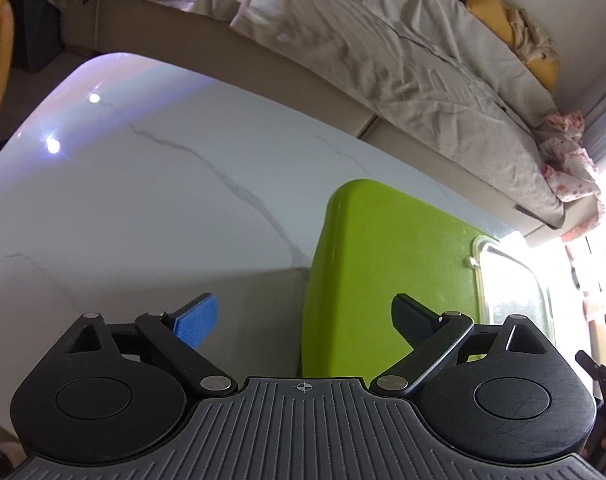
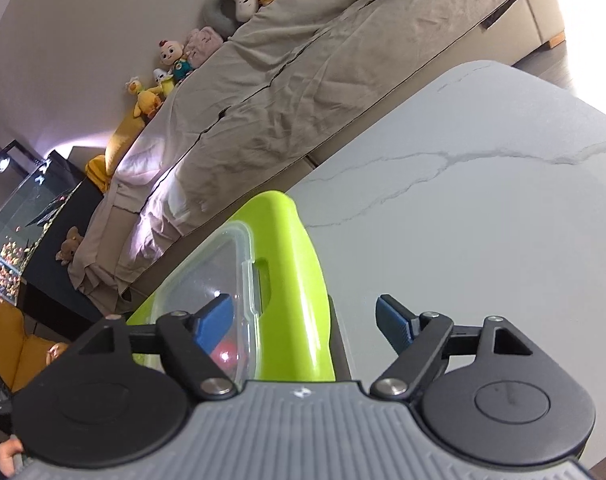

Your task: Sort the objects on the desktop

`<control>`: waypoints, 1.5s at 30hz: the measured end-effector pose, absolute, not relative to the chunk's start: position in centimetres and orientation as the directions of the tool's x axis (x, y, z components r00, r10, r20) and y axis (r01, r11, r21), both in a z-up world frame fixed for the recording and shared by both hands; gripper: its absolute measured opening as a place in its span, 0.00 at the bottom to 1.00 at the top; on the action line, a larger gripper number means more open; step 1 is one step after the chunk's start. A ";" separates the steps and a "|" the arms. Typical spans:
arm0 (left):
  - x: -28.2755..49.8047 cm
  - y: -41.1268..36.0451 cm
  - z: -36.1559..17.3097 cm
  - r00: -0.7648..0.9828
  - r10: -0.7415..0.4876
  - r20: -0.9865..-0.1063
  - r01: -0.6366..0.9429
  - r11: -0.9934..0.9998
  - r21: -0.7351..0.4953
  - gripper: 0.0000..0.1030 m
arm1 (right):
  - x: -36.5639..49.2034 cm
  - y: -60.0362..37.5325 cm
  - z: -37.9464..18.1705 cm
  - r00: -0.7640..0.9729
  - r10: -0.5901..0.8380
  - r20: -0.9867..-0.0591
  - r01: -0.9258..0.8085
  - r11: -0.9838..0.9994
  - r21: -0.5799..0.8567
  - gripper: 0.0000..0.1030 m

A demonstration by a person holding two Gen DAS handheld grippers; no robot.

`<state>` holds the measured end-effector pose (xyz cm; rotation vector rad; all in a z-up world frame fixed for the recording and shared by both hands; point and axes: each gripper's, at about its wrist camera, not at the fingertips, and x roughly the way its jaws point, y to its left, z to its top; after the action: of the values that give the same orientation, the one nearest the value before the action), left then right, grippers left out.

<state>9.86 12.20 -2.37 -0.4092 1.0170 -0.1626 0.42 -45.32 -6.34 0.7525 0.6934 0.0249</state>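
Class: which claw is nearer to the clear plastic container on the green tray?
Right. The right claw has one finger over the clear plastic container. The left claw sits at the green tray's opposite end, the container beyond it.

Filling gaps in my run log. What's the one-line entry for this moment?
left gripper: open, empty | right gripper: open, empty | green tray on table | clear box on tray

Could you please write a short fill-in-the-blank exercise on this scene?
1. The tray on the marble table is ____ in colour.
2. The clear box rests on the ____.
3. Both the left gripper and the right gripper have their jaws ____.
4. The round thing seen through the box is ____.

Missing words: green; tray; open; red
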 end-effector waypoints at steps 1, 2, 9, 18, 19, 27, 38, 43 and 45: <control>8.9 12.3 -1.7 0.530 -0.328 -0.782 -0.053 0.908 -0.417 0.96 | -0.1 -45.4 -5.9 0.788 0.249 -0.563 0.222 0.738 0.638 0.80; 7.7 12.0 -1.1 0.539 -0.335 -0.773 -0.041 0.906 -0.421 0.97 | -0.8 -45.4 -5.3 0.798 0.245 -0.551 0.216 0.738 0.640 0.87; 1.8 5.6 1.5 0.519 -0.301 -0.800 0.096 0.950 -0.296 1.00 | -4.6 -42.6 -2.1 0.764 0.236 -0.601 0.194 0.803 0.563 1.00; -2.5 -1.1 3.0 0.479 -0.314 -0.820 0.159 0.949 -0.271 1.00 | -7.1 -34.1 3.6 0.690 0.163 -0.705 0.135 0.928 0.346 1.00; -2.8 -1.6 3.2 0.488 -0.284 -0.825 0.152 0.959 -0.240 1.00 | -7.3 -33.2 4.1 0.675 0.169 -0.718 0.120 0.935 0.333 1.00; -5.8 -4.0 5.5 0.558 -0.102 -0.823 0.105 0.993 -0.052 1.00 | -8.2 -27.8 6.8 0.584 0.141 -0.799 0.040 0.979 0.202 1.00; -6.8 -4.6 6.1 0.552 -0.026 -0.833 0.096 0.995 0.032 1.00 | -7.4 -26.2 6.1 0.464 0.114 -0.878 0.055 0.986 0.157 1.00; -6.6 -3.2 5.9 0.502 -0.142 -0.853 0.074 0.990 -0.121 1.00 | -6.6 -25.9 5.4 0.444 0.074 -0.893 0.132 0.980 0.147 1.00; -6.3 -2.8 5.7 0.487 -0.141 -0.862 0.052 0.990 -0.132 1.00 | -6.1 -25.7 4.9 0.430 0.071 -0.900 0.138 0.980 0.143 1.00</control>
<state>-6.34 -2.85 5.74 -0.0926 1.0558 -0.1170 -6.14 -25.68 4.87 0.2070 1.1279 -0.0424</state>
